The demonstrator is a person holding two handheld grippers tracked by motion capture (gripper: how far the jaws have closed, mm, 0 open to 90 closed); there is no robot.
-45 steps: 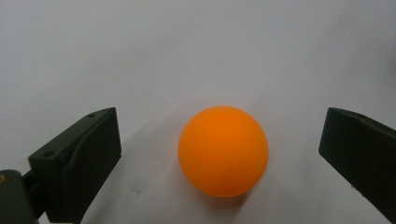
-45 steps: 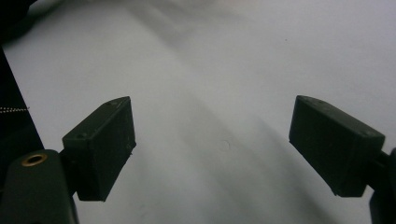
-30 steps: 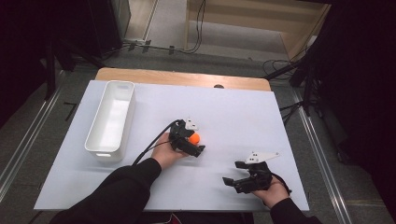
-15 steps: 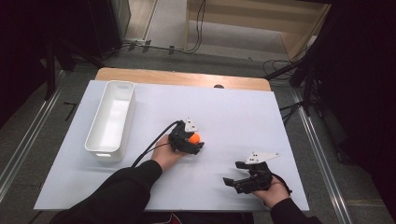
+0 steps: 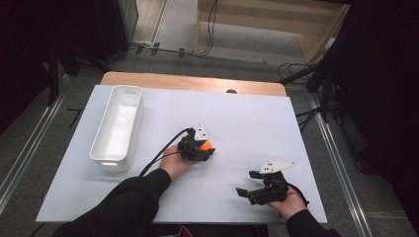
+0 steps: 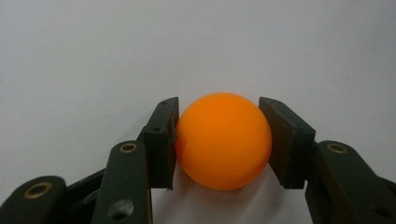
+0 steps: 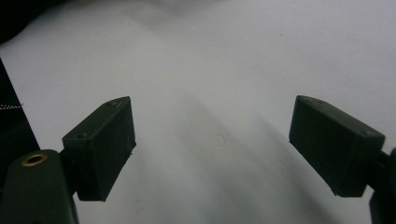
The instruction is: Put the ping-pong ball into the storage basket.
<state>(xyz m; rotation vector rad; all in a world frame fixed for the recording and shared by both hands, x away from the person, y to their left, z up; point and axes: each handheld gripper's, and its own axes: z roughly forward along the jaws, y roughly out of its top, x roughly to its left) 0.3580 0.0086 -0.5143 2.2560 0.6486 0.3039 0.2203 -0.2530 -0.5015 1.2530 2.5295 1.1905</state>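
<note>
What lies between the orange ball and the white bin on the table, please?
In the high view, bare white table and the left gripper's black cable lie between the ball, held in the left gripper, and the bin.

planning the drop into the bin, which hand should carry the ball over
Left. The left gripper is shut on the ball and sits nearer the bin. The right gripper is open, empty and farther away.
</note>
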